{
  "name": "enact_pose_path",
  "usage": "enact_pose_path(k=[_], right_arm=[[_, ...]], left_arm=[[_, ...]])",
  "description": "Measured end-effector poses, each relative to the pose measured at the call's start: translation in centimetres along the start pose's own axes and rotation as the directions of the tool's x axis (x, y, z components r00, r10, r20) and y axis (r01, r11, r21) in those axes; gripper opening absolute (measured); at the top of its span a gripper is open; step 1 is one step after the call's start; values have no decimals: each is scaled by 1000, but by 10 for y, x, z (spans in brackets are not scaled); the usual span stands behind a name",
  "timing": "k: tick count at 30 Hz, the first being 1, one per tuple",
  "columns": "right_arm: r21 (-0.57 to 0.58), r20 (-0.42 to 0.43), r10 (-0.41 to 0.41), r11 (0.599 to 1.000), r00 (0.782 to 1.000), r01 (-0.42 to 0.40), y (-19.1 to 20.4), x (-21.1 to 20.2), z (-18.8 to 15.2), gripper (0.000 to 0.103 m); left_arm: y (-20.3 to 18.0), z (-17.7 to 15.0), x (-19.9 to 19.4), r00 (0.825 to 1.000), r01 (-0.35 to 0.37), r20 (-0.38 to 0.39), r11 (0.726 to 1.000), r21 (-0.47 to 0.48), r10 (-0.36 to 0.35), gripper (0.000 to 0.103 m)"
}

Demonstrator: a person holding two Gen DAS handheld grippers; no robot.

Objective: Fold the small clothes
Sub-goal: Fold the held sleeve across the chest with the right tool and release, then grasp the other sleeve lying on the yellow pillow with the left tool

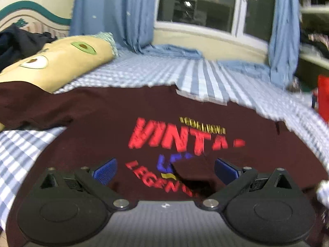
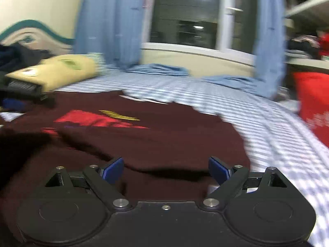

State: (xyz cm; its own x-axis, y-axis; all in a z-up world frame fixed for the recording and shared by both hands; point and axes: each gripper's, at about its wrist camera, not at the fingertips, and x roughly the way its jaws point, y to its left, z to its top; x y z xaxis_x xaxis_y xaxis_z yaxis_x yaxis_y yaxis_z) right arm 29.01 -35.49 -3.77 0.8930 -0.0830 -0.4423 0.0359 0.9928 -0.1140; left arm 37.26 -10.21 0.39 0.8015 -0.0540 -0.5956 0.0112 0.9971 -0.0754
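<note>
Below both spread, empty grippers, left (image 1: 165,169) and right (image 2: 165,169), a soft maroon T-shirt (image 1: 98,127) with blocky red lettering lies rumpled on checked bedding (image 1: 205,78).

We see our right gripper (image 2: 165,169) with its blue pads (image 2: 114,169) spread wide apart over a maroon T-shirt (image 2: 164,140), nothing held between them; the shirt lies on a blue-and-white striped bedsheet (image 2: 267,127), one edge folded over just ahead of the pads; a yellow pillow (image 2: 65,72) rests beyond; everything is blurred.
</note>
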Motion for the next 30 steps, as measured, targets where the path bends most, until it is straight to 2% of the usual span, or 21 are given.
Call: enact_pose_path(k=[3,5,8,13,15,17,18,20,21,26,30], right_arm=[[14,-40,-122,992,992,123,-28,6,-11,81],[29,-61,-166,985,984,168,-44,14,-16,77],[18,-80,-197,980,977,199,-56,28,-22,72],[-39,-83,-227,974,970,225,-52,50,-22,59],[-57,-70,-237,971,969,234,-50,56,-17,56],[-73,-17,-253,965,967,251,-51,57,-12,54],[-82,1,-249,965,969,248,-52,58,-9,51],[-91,-16,-216,973,976,214,-55,63,-4,31],[-72,-33,-196,979,980,193,-57,64,-4,15],[-15,-44,-213,977,976,212,-58,63,-6,12],[14,-98,-228,973,969,231,-57,70,-10,11]], left_arm=[[-7,-15,10,999,-31,-38,999,42,33,102],[-7,-21,14,998,-39,-55,998,42,42,102],[-2,-26,16,997,-41,-71,999,29,43,102],[-3,-30,19,994,-57,-85,997,53,61,102],[-4,-31,20,994,-63,-87,996,62,68,102],[-5,-32,21,993,-68,-88,996,64,73,102],[-6,-32,21,993,-70,-88,995,65,75,102],[-6,-32,21,993,-69,-90,995,68,75,102],[-6,-32,21,993,-67,-92,995,70,73,102],[2,-30,18,992,-50,-108,996,72,58,102],[4,-32,17,990,-51,-127,994,97,63,102]])
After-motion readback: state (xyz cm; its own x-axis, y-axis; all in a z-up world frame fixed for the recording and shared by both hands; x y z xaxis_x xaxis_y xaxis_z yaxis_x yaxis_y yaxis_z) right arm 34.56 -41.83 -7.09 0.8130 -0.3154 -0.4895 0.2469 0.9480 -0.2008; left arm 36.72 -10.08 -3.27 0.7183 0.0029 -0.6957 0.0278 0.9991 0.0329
